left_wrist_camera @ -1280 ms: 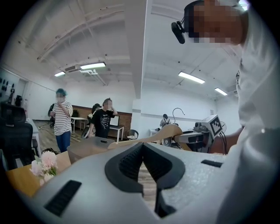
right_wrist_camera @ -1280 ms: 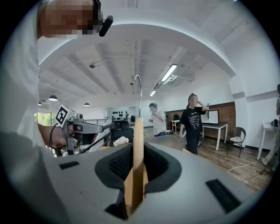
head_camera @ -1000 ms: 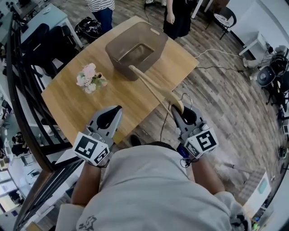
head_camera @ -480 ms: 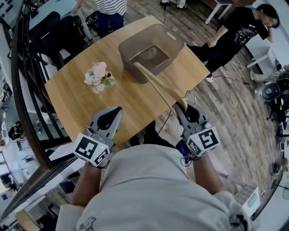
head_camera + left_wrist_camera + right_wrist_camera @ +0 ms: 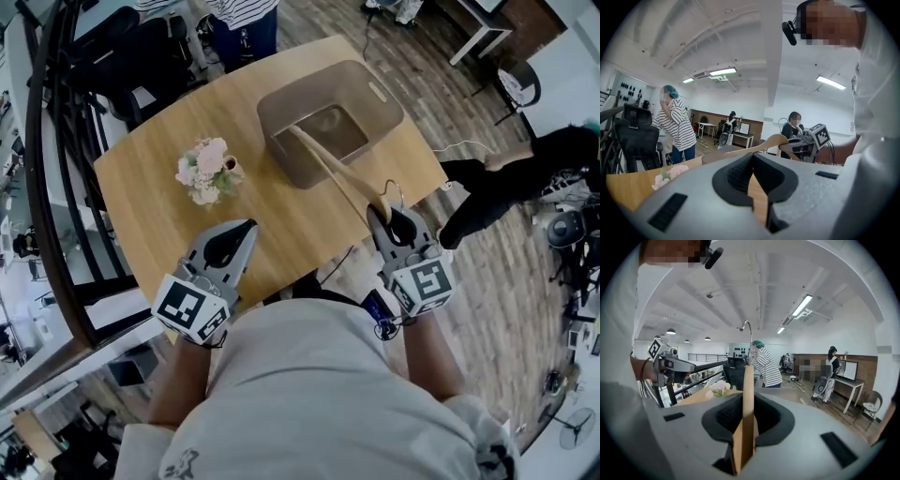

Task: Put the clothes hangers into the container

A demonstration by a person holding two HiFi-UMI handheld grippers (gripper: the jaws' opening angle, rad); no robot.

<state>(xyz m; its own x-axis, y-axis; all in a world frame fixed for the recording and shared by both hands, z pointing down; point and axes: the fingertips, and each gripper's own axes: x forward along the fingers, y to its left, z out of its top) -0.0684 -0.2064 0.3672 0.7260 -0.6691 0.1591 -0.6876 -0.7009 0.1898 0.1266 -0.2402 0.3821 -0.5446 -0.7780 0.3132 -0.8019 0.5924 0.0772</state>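
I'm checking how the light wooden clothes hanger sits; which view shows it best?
Head view: the whole light wooden clothes hanger shows, from right gripper to brown bin. Right gripper view shows it edge-on; left gripper view, one arm.

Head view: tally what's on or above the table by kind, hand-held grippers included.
Pale wooden clothes hanger with metal hook: 1
Grey-brown rectangular plastic container: 1
Pink-and-white flower bunch: 1
Hand-held grippers: 2, the left hand-held gripper and the right hand-held gripper
Total: 5
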